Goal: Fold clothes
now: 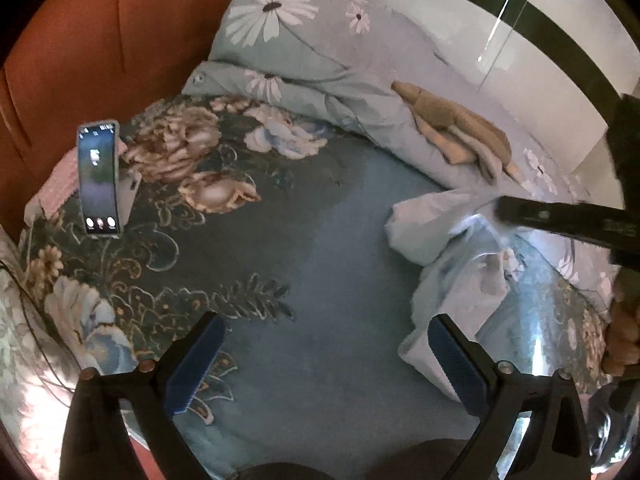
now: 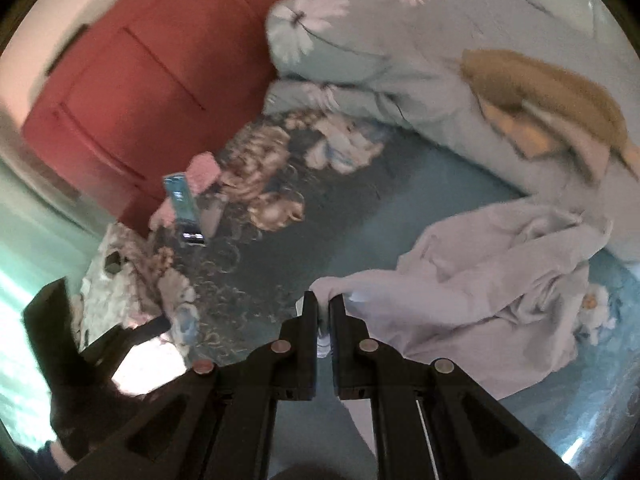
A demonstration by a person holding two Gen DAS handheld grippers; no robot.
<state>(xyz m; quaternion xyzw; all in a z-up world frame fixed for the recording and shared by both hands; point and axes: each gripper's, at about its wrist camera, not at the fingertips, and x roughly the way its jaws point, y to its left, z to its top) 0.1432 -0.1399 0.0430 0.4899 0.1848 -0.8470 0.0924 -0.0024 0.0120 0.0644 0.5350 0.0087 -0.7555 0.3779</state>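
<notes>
Right gripper: my right gripper (image 2: 324,312) sat nearest the lens, its black fingers pressed almost together on an edge of the pale lilac-blue crumpled cotton garment (image 2: 480,292) — pinching it, as far as the blurred view showed.
Left gripper: my left gripper (image 1: 324,364) hung with its blue-padded fingers spread wide and nothing between them, over bare bedspread.
Garment: it lay bunched and creased on the right side of the teal floral bedspread (image 1: 304,248), with no flat panel or clean fold line visible.
Progress: I judged the folding far from done for this piece — it needed spreading flat, then folding. A tan and cream cloth bundle (image 1: 452,132) rested on the light blue daisy-print duvet (image 1: 320,60); I could not tell whether it was folded.
Open room: the middle of the bedspread was clear, wide enough for laying the garment out.
Edges: a propped smartphone with a lit screen (image 1: 98,180) stood at the far left near the reddish wooden headboard (image 1: 100,40); the duvet crowded the far side.
</notes>
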